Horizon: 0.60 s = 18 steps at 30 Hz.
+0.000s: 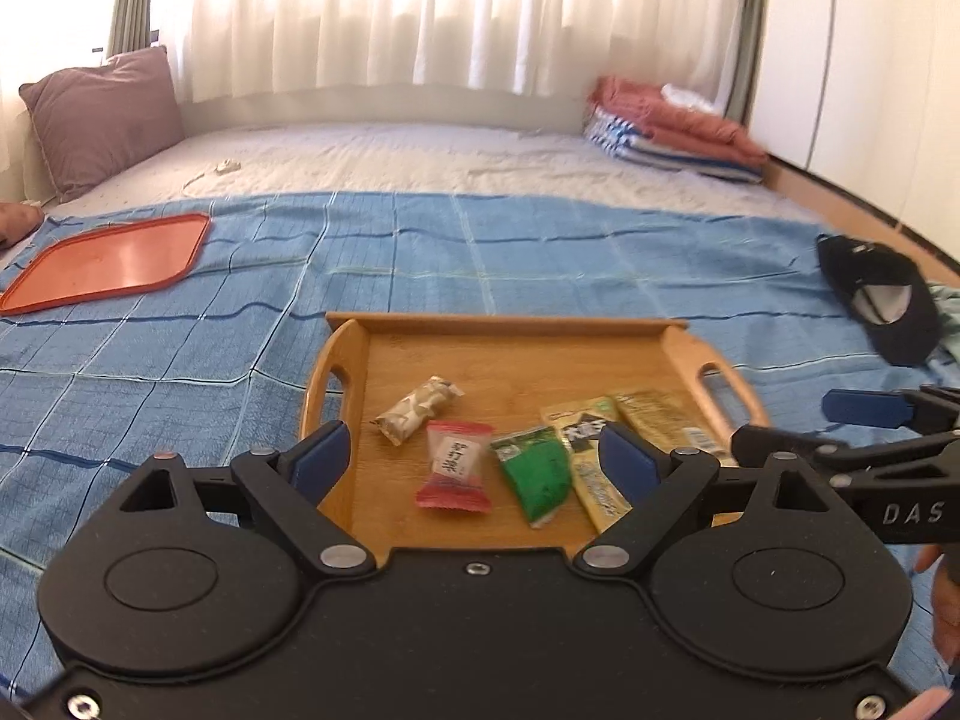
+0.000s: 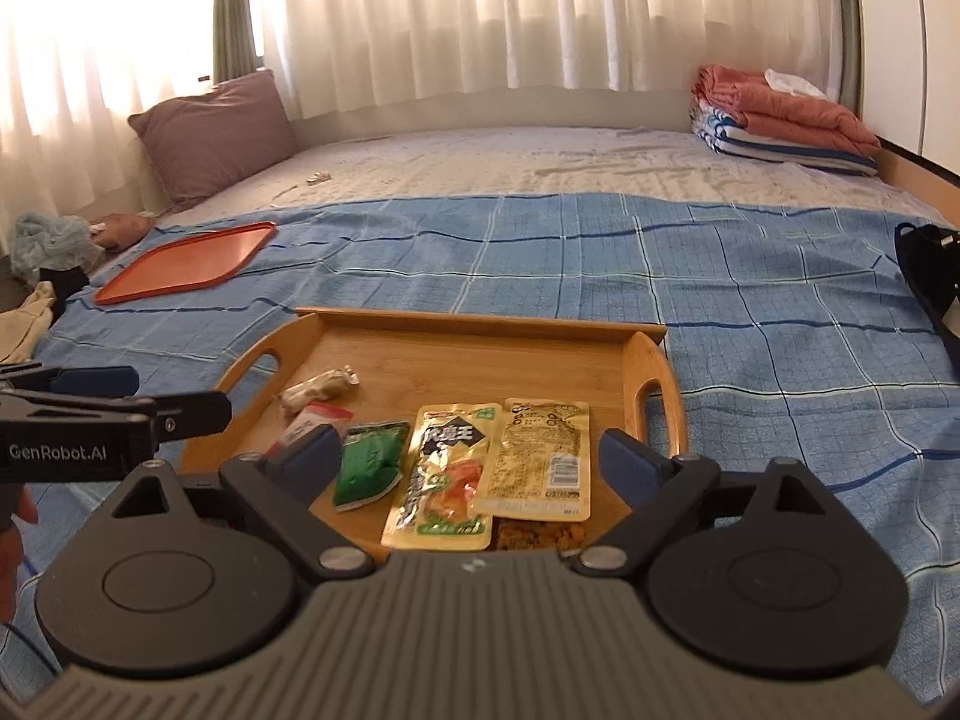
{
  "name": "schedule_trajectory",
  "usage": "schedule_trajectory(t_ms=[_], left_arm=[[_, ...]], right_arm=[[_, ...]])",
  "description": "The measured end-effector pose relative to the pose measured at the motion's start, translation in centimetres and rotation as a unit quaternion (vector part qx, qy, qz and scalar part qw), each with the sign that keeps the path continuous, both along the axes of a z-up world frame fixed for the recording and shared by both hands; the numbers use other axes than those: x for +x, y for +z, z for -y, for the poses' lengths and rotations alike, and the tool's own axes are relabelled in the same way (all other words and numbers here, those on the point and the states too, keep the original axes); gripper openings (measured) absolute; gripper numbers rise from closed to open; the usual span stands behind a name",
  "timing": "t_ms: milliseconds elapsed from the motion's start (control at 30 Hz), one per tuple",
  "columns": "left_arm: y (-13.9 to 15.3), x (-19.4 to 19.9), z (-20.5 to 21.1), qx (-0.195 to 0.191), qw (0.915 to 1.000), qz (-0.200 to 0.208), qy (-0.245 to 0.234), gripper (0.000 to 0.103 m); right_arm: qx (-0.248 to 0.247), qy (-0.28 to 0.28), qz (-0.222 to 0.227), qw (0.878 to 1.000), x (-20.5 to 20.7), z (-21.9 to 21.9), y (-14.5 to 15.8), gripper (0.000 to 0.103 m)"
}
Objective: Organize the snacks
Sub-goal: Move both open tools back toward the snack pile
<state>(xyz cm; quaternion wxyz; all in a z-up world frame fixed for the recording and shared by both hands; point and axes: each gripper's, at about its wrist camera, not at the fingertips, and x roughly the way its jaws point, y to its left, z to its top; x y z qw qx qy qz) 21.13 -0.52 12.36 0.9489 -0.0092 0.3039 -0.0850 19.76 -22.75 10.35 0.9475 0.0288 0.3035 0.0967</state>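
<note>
A wooden tray (image 1: 510,354) (image 2: 480,348) with handles lies on a blue blanket and holds several snacks: a beige wrapped bar (image 1: 417,408) (image 2: 315,387), a red candy packet (image 1: 454,471) (image 2: 306,420), a green packet (image 1: 536,474) (image 2: 369,465), a yellow pouch with black label (image 1: 591,468) (image 2: 447,474) and a gold pouch (image 1: 666,420) (image 2: 540,459). My left gripper (image 1: 474,456) is open over the tray's near edge, empty. My right gripper (image 2: 471,462) is open over the pouches, empty. Each gripper shows at the other view's edge.
An orange plastic tray (image 1: 114,261) (image 2: 186,264) lies empty at the far left of the blanket. A purple pillow (image 1: 102,114), folded bedding (image 1: 672,126) at the back right and a dark cap (image 1: 882,300) at the right edge sit on the bed.
</note>
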Motion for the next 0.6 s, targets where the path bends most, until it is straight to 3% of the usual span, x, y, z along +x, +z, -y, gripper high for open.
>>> schedule_trajectory(t_ms=[300,600], left_arm=[[1.1,-6.6,0.1,0.000,0.9992,0.020,-0.034,0.091],[0.9,-12.0,1.2,0.025,0.9971,0.054,-0.049,0.092]], right_arm=[[-0.008,0.022,0.025,0.999,-5.8,0.3,0.4,0.099],[-0.022,0.037,0.038,0.998,-9.7,0.2,-0.8,0.099]])
